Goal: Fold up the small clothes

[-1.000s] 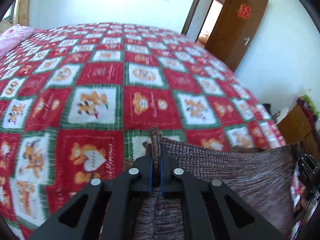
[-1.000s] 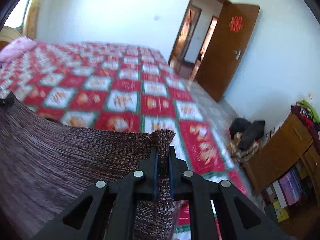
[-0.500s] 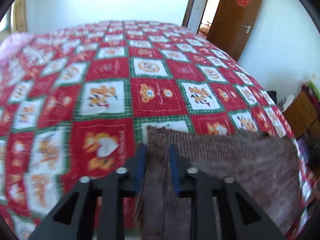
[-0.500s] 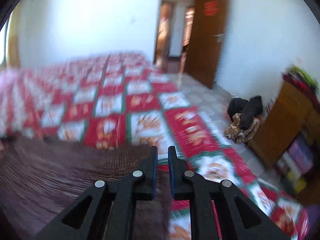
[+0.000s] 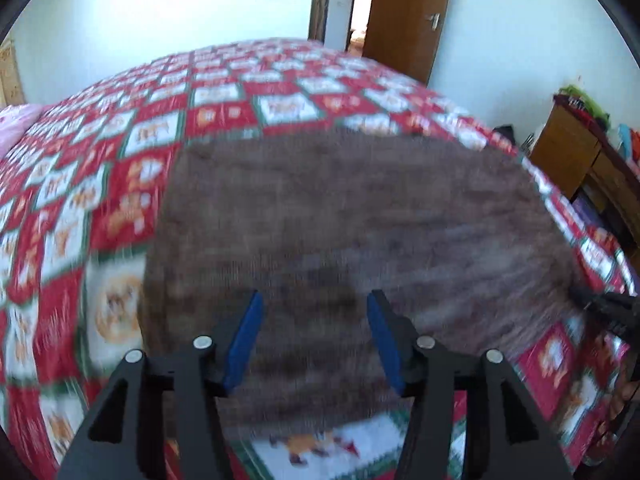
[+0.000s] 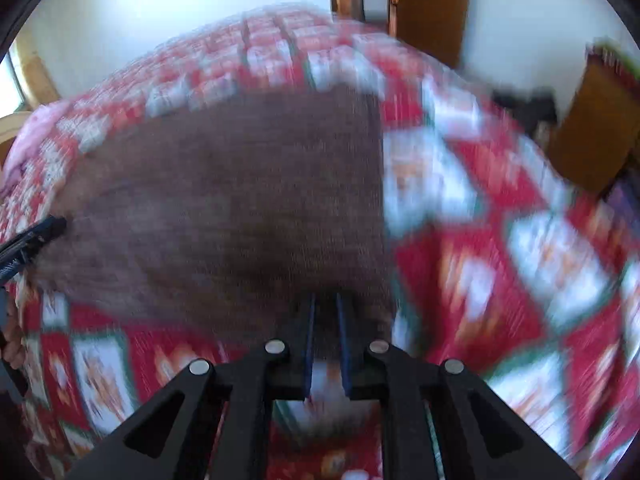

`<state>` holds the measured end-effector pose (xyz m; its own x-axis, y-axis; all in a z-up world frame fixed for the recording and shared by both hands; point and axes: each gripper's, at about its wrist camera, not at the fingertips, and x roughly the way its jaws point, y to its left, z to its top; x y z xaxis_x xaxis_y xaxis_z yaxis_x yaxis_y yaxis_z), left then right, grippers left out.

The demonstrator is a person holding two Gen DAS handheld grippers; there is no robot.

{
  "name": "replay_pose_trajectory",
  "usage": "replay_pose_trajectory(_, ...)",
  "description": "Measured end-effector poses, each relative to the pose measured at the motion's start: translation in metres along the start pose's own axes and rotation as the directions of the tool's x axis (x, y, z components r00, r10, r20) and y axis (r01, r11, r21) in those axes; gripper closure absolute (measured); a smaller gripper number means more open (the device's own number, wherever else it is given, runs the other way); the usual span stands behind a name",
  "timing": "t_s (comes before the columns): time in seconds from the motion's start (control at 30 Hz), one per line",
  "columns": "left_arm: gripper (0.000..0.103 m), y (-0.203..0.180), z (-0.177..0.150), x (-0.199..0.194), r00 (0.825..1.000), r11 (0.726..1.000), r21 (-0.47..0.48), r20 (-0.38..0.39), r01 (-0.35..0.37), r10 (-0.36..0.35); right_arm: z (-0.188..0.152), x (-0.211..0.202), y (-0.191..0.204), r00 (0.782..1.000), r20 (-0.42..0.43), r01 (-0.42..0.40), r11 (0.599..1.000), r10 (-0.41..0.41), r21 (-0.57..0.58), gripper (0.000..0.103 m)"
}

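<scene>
Garment: brown knit piece (image 5: pixel 352 216) lies spread flat on the bed, on the red, white and green teddy-print bedspread (image 5: pixel 120 160). I read it as roughly rectangular, its near edge close to the foot of the bed. Both views are motion-blurred, so I can't make out seams or folds.
Left claw: my left claw (image 5: pixel 314 320) hangs over the near part of the knit, blue pads (image 5: pixel 244 340) well apart and opening. I see knit behind the gap, but the pads are not pressing on it.
Right claw: my right claw (image 6: pixel 325 320) sits at the near right corner area of the knit (image 6: pixel 224 200). Pads nearly together, only a thin slit between them. Through the slit I see blurred cloth and bedspread; I can't confirm any fabric pinched there, and I read it as closed on nothing.
Cross-view: the right claw's tip (image 5: pixel 600 306) shows at the right edge of the left view, at the knit's right side. The left claw's tip (image 6: pixel 36 236) shows at the left edge of the right view, at the knit's left side.
Bed: the pink pillow (image 5: pixel 16 124) is at the far left.
Room: the brown door (image 5: pixel 408 20) stands open behind the bed; the wooden cabinet (image 5: pixel 576 148) is on the right, with coloured items piled on top.
</scene>
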<state>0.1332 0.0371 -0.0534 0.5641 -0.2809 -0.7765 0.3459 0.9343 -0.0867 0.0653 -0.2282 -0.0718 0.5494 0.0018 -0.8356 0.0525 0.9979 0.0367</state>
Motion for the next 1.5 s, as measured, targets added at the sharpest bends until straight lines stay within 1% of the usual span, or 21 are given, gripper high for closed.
replay_pose_trajectory(0.03, 0.046, 0.001, -0.006, 0.0, 1.0, 1.0, -0.005, -0.002, -0.003, 0.003, -0.006, -0.003, -0.001, 1.0, 0.024, 0.0, 1.0, 0.0, 0.001, 0.092)
replay_pose_trajectory(0.2, 0.044, 0.007, -0.028, -0.016, 0.997, 0.998, 0.009, 0.037, -0.063, 0.062, -0.022, -0.01, -0.005, 0.999, 0.043, -0.009, 1.0, 0.008, 0.024, 0.092)
replay_pose_trajectory(0.3, 0.043, 0.024, -0.04, -0.032, 0.998, 0.997, -0.069, 0.042, -0.039, 0.042, -0.021, -0.011, -0.012, 0.998, 0.05, -0.049, 0.997, 0.046, 0.057, 0.092)
replay_pose_trajectory(0.37, 0.038, 0.045, -0.051, -0.05, 0.995, 0.982, -0.185, 0.076, -0.046, 0.061, -0.021, -0.011, -0.021, 0.992, 0.063, -0.116, 0.987, 0.11, 0.115, 0.092)
replay_pose_trajectory(0.43, 0.024, 0.066, -0.064, -0.069, 0.986, 0.946, -0.317, 0.13, -0.06, 0.106, -0.021, -0.011, -0.031, 0.982, 0.082, -0.185, 0.969, 0.173, 0.165, 0.092)
replay_pose_trajectory(0.47, 0.023, 0.076, -0.07, -0.077, 0.979, 0.922, -0.381, 0.15, -0.072, 0.138, -0.021, -0.011, -0.035, 0.975, 0.093, -0.215, 0.959, 0.201, 0.185, 0.092)
replay_pose_trajectory(0.53, 0.023, 0.087, -0.077, -0.084, 0.972, 0.891, -0.448, 0.167, -0.073, 0.164, -0.022, -0.011, -0.035, 0.972, 0.101, -0.23, 0.954, 0.214, 0.19, 0.092)
replay_pose_trajectory(0.6, 0.023, 0.088, -0.077, -0.081, 0.974, 0.885, -0.46, 0.156, -0.075, 0.164, -0.021, -0.01, -0.03, 0.976, 0.093, -0.213, 0.96, 0.199, 0.18, 0.092)
replay_pose_trajectory(0.7, 0.023, 0.081, -0.075, -0.063, 0.986, 0.884, -0.462, 0.104, -0.068, 0.13, -0.022, -0.011, -0.029, 0.974, 0.093, -0.218, 0.96, 0.204, 0.176, 0.09)
replay_pose_trajectory(0.73, 0.021, 0.081, -0.078, -0.053, 0.992, 0.868, -0.495, 0.082, -0.044, 0.097, -0.022, -0.011, -0.03, 0.973, 0.096, -0.226, 0.958, 0.211, 0.179, 0.09)
replay_pose_trajectory(0.8, 0.017, 0.073, -0.079, -0.051, 0.984, 0.854, -0.517, 0.111, -0.062, 0.138, -0.023, -0.012, -0.031, 0.969, 0.103, -0.241, 0.953, 0.225, 0.186, 0.09)
replay_pose_trajectory(0.87, 0.013, 0.064, -0.078, -0.051, 0.984, 0.853, -0.516, 0.104, -0.073, 0.147, -0.024, -0.013, -0.033, 0.967, 0.106, -0.249, 0.95, 0.232, 0.189, 0.09)
replay_pose_trajectory(0.9, 0.013, 0.061, -0.077, -0.052, 0.983, 0.844, -0.531, 0.108, -0.069, 0.149, -0.023, -0.013, -0.033, 0.967, 0.106, -0.25, 0.949, 0.233, 0.19, 0.09)
replay_pose_trajectory(0.93, 0.013, 0.062, -0.081, -0.055, 0.984, 0.831, -0.554, 0.124, -0.037, 0.127, -0.023, -0.012, -0.034, 0.967, 0.106, -0.25, 0.949, 0.233, 0.19, 0.09)
replay_pose_trajectory(0.97, 0.013, 0.062, -0.083, -0.057, 0.977, 0.762, -0.647, 0.141, -0.033, 0.162, -0.023, -0.012, -0.034, 0.967, 0.105, -0.249, 0.95, 0.233, 0.19, 0.09)
replay_pose_trajectory(1.03, 0.013, 0.062, -0.086, -0.058, 0.976, 0.728, -0.685, 0.178, 0.033, 0.123, -0.022, -0.012, -0.034, 0.966, 0.106, -0.251, 0.949, 0.234, 0.19, 0.09)
replay_pose_trajectory(1.2, 0.013, 0.083, -0.075, -0.049, 0.965, 0.671, -0.739, 0.21, 0.054, 0.154, -0.022, -0.012, -0.035, 0.966, 0.106, -0.253, 0.948, 0.237, 0.191, 0.09)
replay_pose_trajectory(1.27, 0.016, 0.094, -0.065, -0.046, 0.96, 0.658, -0.75, 0.225, 0.061, 0.167, -0.022, -0.012, -0.035, 0.966, 0.106, -0.253, 0.948, 0.237, 0.191, 0.09)
replay_pose_trajectory(1.4, 0.038, 0.112, -0.064, -0.036, 0.963, 0.643, -0.762, 0.225, 0.078, 0.15, -0.022, -0.012, -0.035, 0.966, 0.106, -0.253, 0.948, 0.236, 0.191, 0.09)
replay_pose_trajectory(1.43, 0.045, 0.112, -0.066, -0.035, 0.961, 0.659, -0.748, 0.228, 0.071, 0.155, -0.022, -0.012, -0.035, 0.966, 0.107, -0.252, 0.949, 0.236, 0.191, 0.09)
replay_pose_trajectory(1.5, 0.054, 0.11, -0.07, -0.035, 0.961, 0.687, -0.725, 0.223, 0.05, 0.166, -0.022, -0.012, -0.035, 0.968, 0.108, -0.243, 0.952, 0.226, 0.188, 0.09)
